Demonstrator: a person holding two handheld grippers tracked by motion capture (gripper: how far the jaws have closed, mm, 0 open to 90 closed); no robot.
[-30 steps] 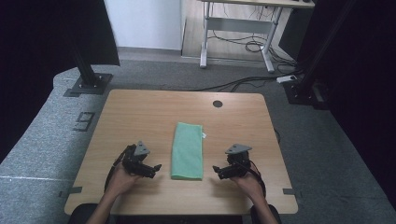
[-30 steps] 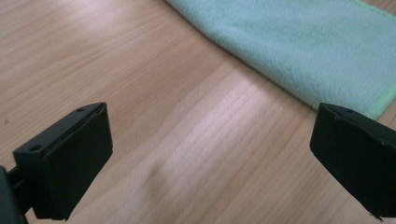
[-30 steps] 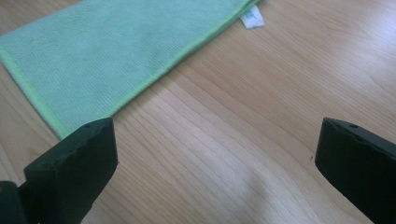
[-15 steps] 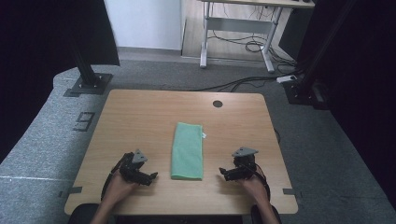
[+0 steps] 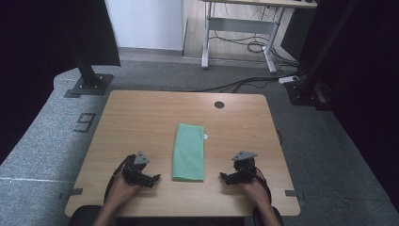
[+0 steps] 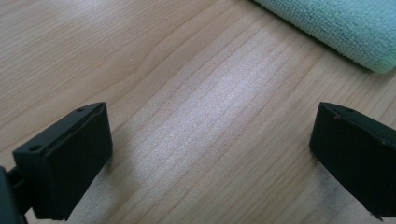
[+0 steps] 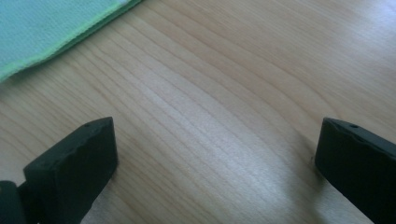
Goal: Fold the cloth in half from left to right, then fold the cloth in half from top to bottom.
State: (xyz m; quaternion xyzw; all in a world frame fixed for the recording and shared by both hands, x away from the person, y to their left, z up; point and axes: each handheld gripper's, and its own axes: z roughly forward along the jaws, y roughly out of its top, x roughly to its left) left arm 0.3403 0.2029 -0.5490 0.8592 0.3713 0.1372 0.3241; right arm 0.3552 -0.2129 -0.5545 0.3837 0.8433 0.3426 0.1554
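2 tongs, left (image 5: pixel 153 179) and right (image 5: pixel 225 177), gape beside folded green cloth (image 5: pixel 189 151).

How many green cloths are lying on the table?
1. The folded green cloth lies mid-table, between the left gripper and right gripper; neither touches it.

High cam overhead; gripper cams close, prob. sharing towel (image 5: pixel 189 151) edge.

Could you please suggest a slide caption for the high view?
Folded green microfibre cloth lying on wooden table between open left gripper and right gripper.
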